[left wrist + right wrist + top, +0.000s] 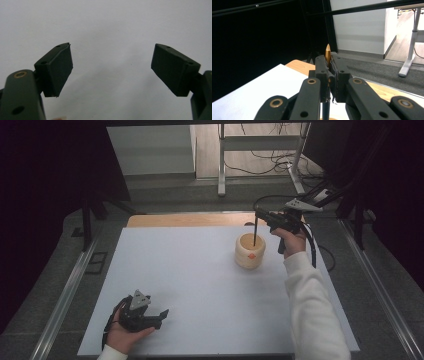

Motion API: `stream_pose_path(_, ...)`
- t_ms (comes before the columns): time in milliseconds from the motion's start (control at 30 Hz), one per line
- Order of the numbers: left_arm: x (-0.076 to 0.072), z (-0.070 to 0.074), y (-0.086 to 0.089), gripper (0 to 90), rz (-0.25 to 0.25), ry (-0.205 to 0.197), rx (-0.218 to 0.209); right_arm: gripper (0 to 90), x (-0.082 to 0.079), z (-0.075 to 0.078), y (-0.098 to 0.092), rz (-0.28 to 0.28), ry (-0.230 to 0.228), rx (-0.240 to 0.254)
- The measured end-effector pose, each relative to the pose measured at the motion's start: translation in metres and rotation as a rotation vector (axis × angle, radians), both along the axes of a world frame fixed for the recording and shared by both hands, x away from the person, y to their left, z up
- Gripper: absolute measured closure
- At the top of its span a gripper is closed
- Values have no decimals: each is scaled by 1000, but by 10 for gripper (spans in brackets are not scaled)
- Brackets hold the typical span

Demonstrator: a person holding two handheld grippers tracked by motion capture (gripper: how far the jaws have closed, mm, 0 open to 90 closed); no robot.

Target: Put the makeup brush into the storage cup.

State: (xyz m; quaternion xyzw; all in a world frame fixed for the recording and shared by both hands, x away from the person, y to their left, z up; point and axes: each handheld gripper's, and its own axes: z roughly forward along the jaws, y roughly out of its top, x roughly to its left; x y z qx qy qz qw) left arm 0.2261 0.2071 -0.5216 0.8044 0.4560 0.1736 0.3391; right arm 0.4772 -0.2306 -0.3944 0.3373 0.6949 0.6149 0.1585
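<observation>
1. The step in hand looks like putting a pen into a holder — the right gripper [261, 215] hangs over the round wooden pot [250, 251] near the far right of the white table sheet [200, 285], jaws clamped tight on a slim dark pen [255, 231].
2. The pen stands upright, its lower end inside the pot's mouth; in the right gripper view its gold pointed tip [327, 51] pokes up above the closed pads.
3. The left gripper [150, 316] rests low at the near left of the sheet, well apart from the pot — jaws spread wide, nothing between them.
4. The next move probably calls for lowering the pen a little further, keeping it clear of the rim, then easing the jaws apart so it drops and leans inside.
</observation>
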Motion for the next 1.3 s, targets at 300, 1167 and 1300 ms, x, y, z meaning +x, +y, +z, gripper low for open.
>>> stream_pose_path(300, 0, 0, 0, 180, -2, 1, 0, 853, 1, -19, 3, -2, 5, 0)
stream_pose_path(1167, 0, -1, 0, 181, -8, 7, 5, 397, -2, -29, 0, 32, 23, -29)
stream_pose_path(1300, 0, -1, -1, 181, -8, 9, 6, 334, -4, -26, -1, 22, -4, -20)
